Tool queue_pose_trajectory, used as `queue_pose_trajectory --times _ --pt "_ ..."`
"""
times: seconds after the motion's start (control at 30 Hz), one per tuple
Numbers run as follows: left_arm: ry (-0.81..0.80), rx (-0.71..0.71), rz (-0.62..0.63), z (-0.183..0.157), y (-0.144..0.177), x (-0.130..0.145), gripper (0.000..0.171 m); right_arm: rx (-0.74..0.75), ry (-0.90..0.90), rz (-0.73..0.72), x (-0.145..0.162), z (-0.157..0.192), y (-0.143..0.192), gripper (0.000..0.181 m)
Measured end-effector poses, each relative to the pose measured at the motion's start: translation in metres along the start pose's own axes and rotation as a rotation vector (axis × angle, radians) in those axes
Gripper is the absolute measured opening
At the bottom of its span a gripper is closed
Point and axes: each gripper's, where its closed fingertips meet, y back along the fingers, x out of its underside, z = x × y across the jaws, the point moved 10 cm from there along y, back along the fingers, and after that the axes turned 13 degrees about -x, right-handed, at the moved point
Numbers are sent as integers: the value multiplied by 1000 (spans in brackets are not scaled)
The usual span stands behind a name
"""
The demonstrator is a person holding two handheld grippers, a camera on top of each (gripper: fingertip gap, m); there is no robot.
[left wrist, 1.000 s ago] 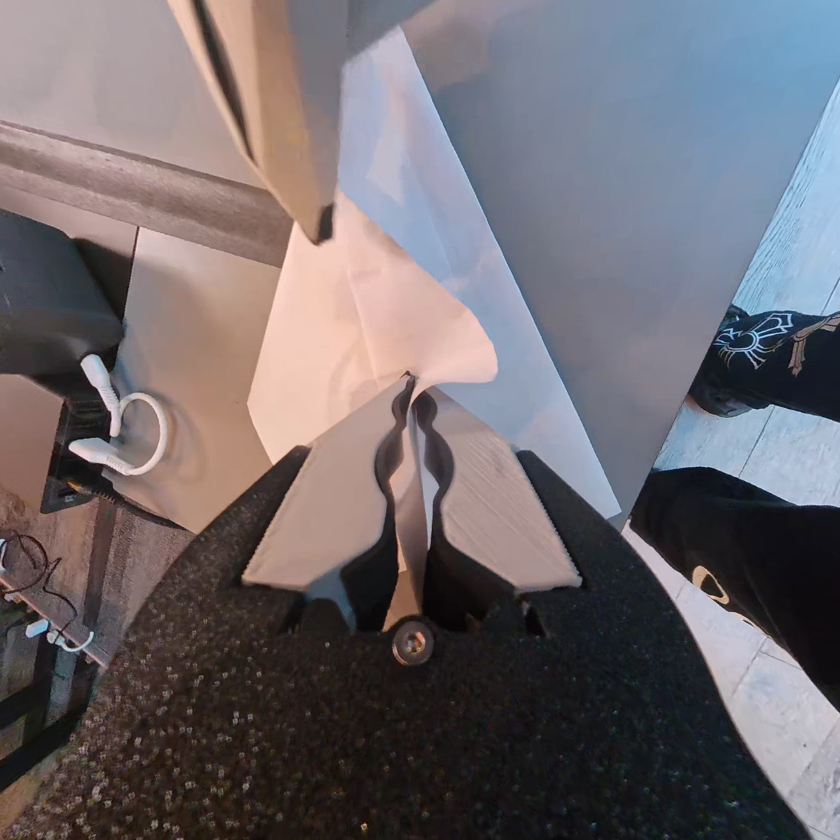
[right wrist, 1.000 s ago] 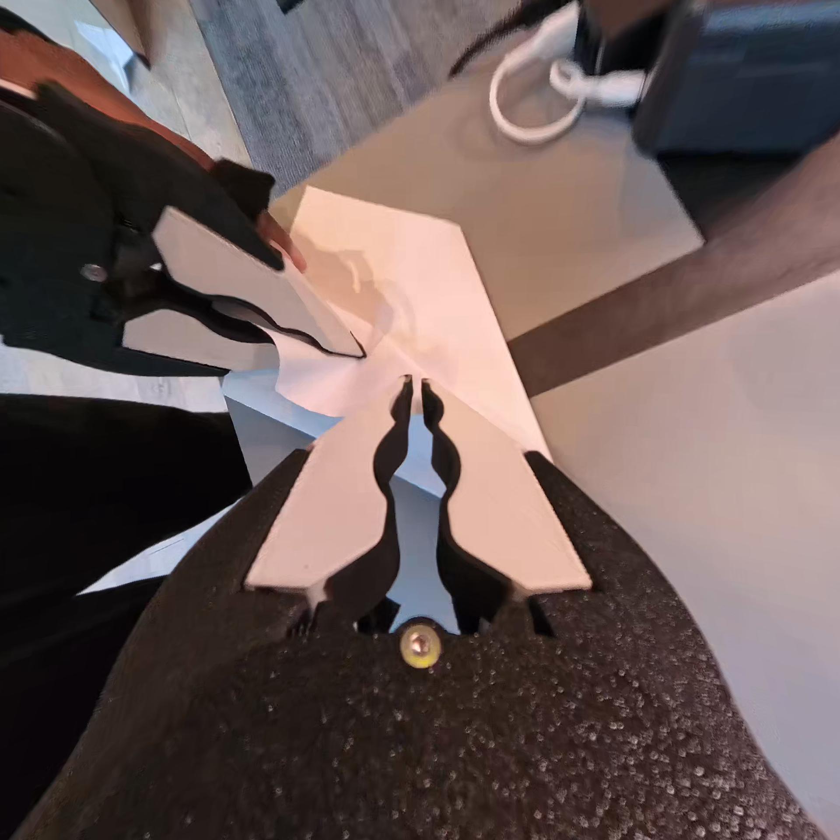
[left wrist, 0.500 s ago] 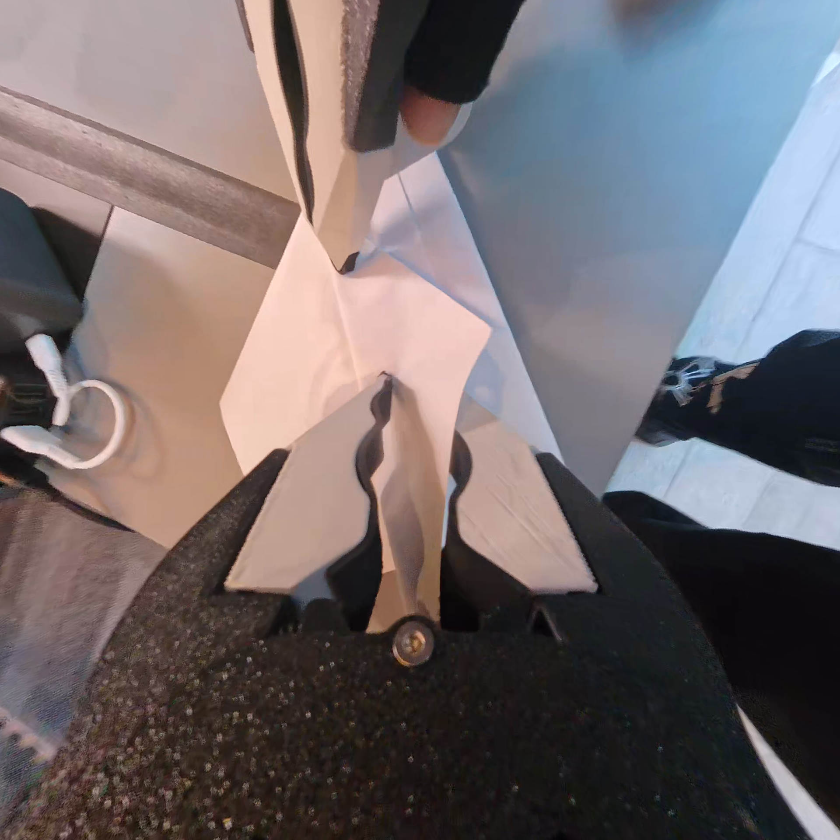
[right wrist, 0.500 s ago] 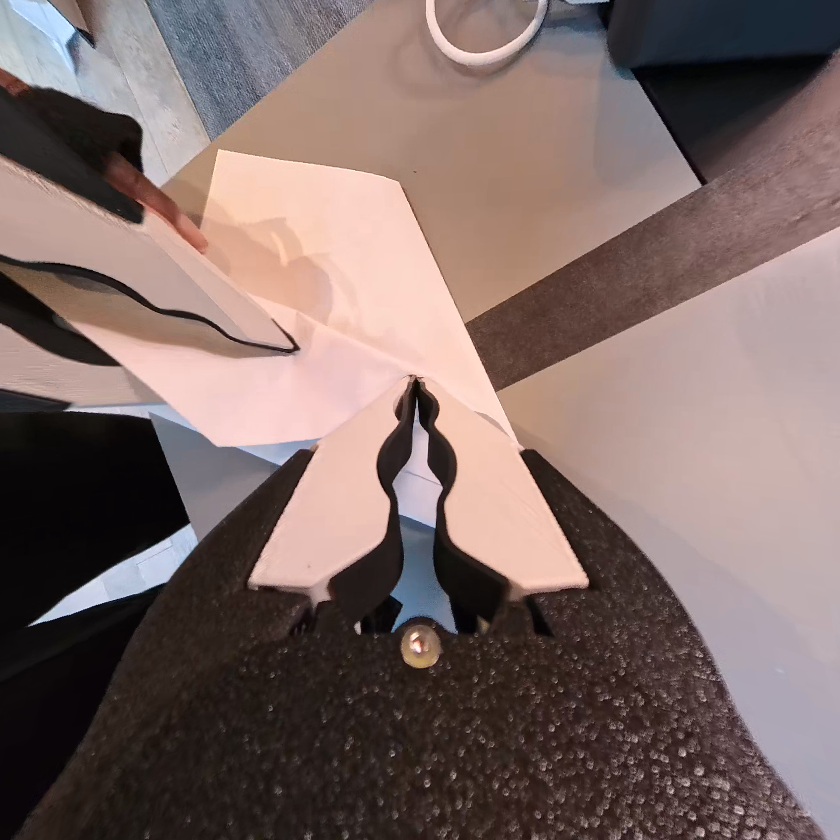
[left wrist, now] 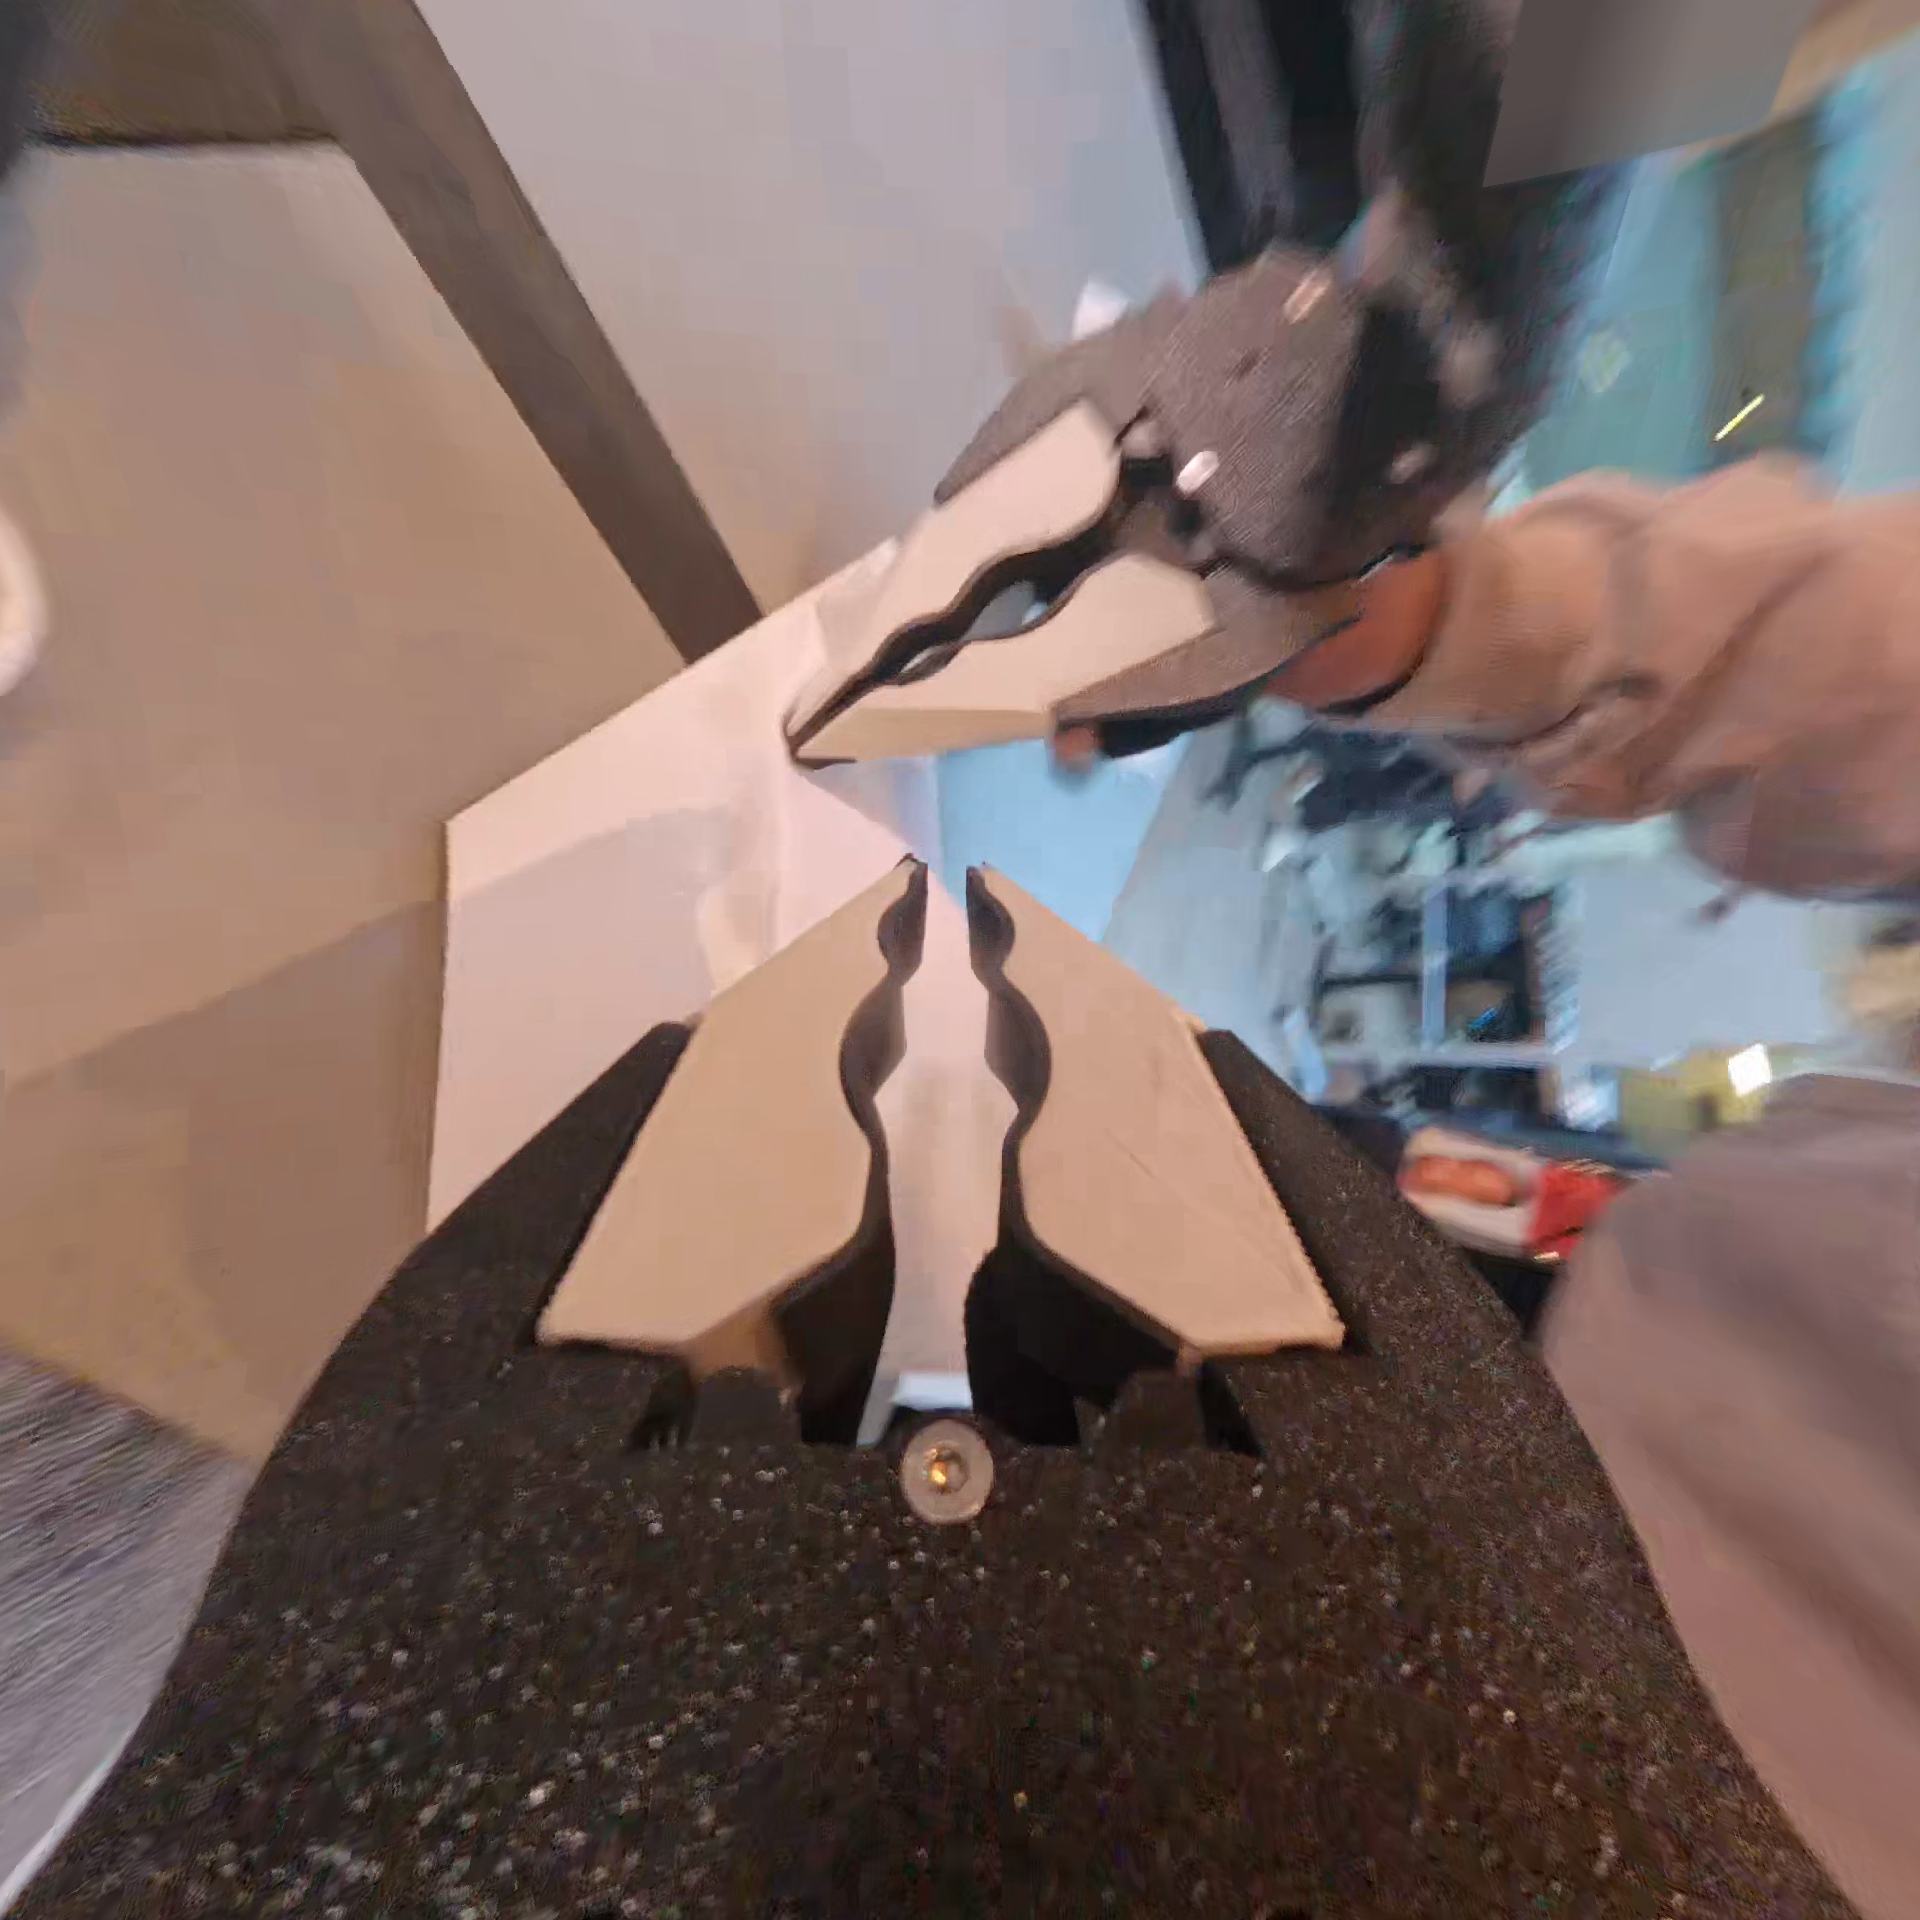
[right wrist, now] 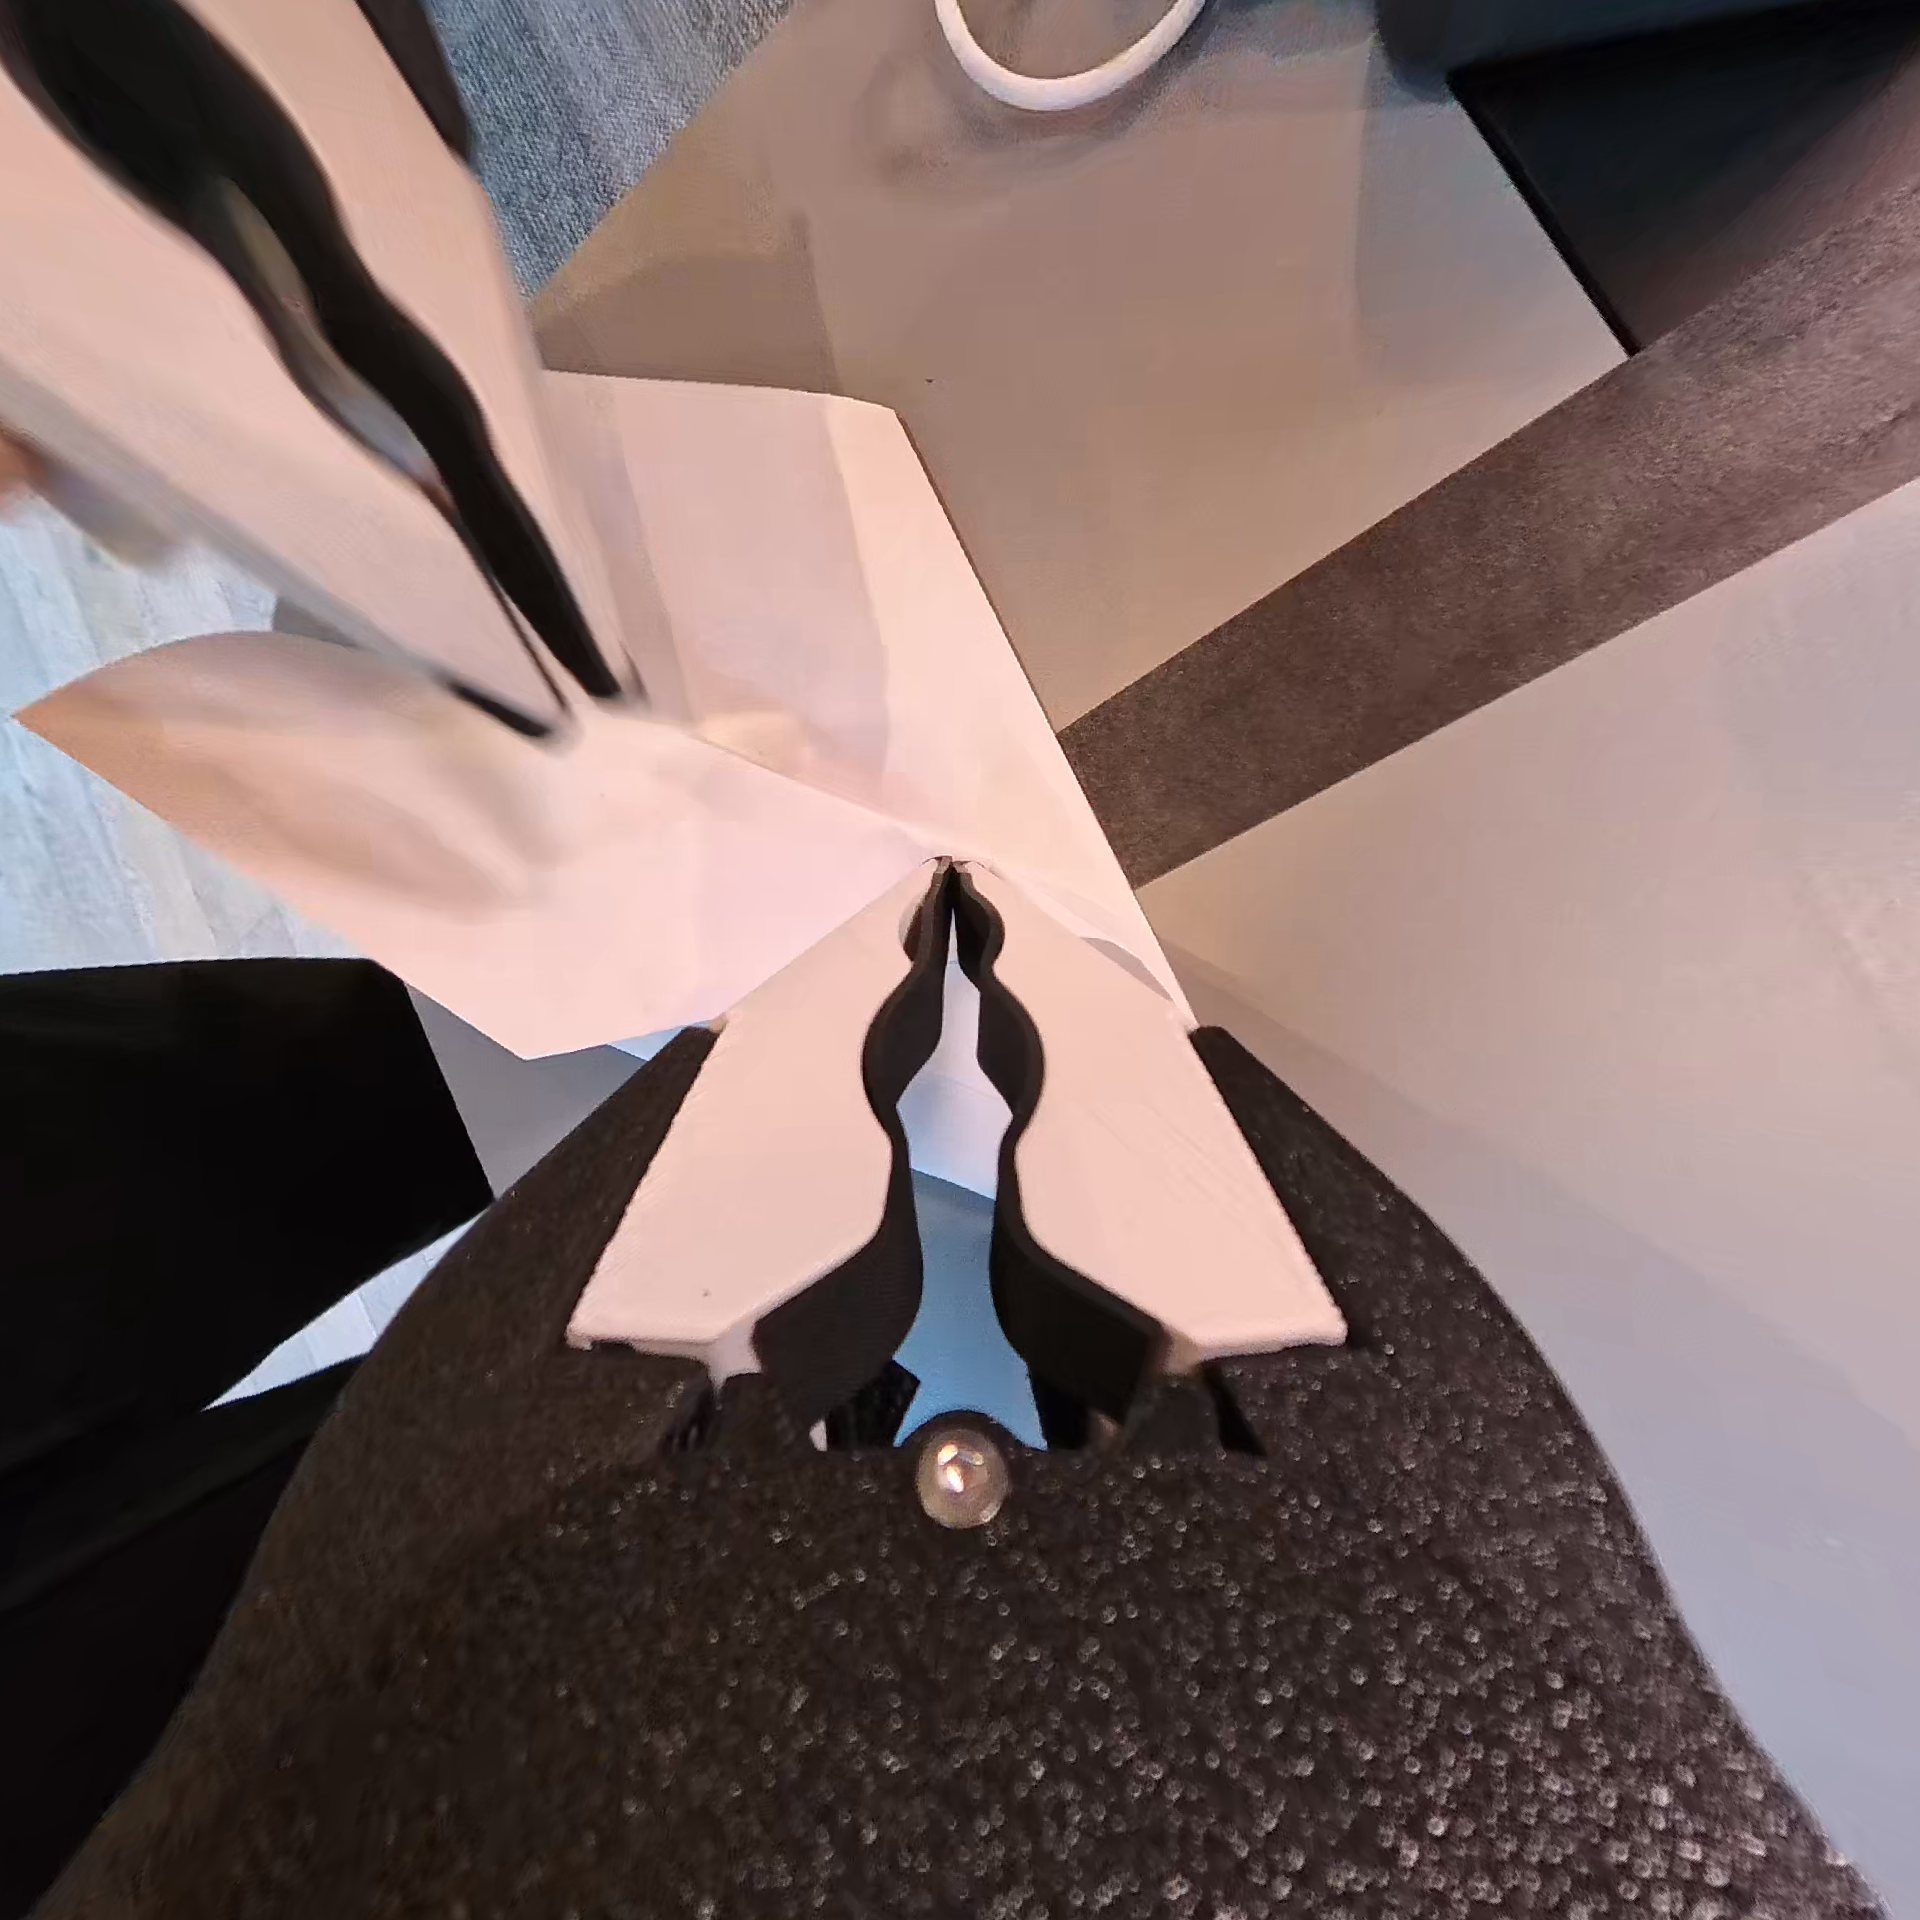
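Note:
A white sheet of paper (left wrist: 623,883) lies partly folded on a beige table (left wrist: 208,727). My left gripper (left wrist: 940,873) is over the paper's near edge with its jaws a narrow gap apart, and paper shows through the gap. In the right wrist view the left gripper (right wrist: 587,707) is blurred, with its tips on a raised flap of the paper (right wrist: 810,623). My right gripper (right wrist: 948,868) is shut on the paper at a creased corner. It also shows in the left wrist view (left wrist: 805,732), pinching the paper's far edge, held by a person's hand (left wrist: 1558,623).
A dark grey strip (right wrist: 1455,582) crosses the table (right wrist: 1143,364) beside the paper. A white cable loop (right wrist: 1060,83) and a dark box (right wrist: 1714,156) lie at the far end. Black-clad legs (right wrist: 156,1143) stand at the table edge. Blurred shelves (left wrist: 1455,987) are beyond. Across from one pair of fingers to the other is roughly 8 cm.
The left gripper has swung round and its jaws have parted from the flap they pinched. The right gripper has closed fully on the paper's corner. The flap now lies folded further over.

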Motion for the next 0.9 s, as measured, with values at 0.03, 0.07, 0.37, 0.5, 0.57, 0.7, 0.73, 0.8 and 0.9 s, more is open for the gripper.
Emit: queue_pose_trajectory --times 0.03,0.07,0.37,0.5,0.57,0.7,0.73,0.8,0.9 --pt "-80 -64 61 -2 -14 1 4 1 -4 -1 0 0 0 0" --pt "-143 -144 104 -2 -27 3 0 3 -2 0 0 0 0 0" --pt "-115 -263 79 -1 -34 25 0 -56 -52 -23 1 -5 1 0" --pt "-40 -254 57 3 -24 40 0 -93 -80 -13 0 -9 2 0" --pt "-15 -253 46 5 -17 50 0 -114 -93 -13 0 -11 3 0" --pt "128 -195 17 14 1 77 0 -166 -129 -10 0 -16 3 0" --pt "151 -192 8 15 6 84 0 -174 -129 -6 0 -17 3 0" --pt "217 -174 -17 17 12 96 0 -195 -144 -1 -1 -19 3 0" --pt "320 -142 -59 19 13 103 0 -245 -194 -4 -1 -24 3 0"
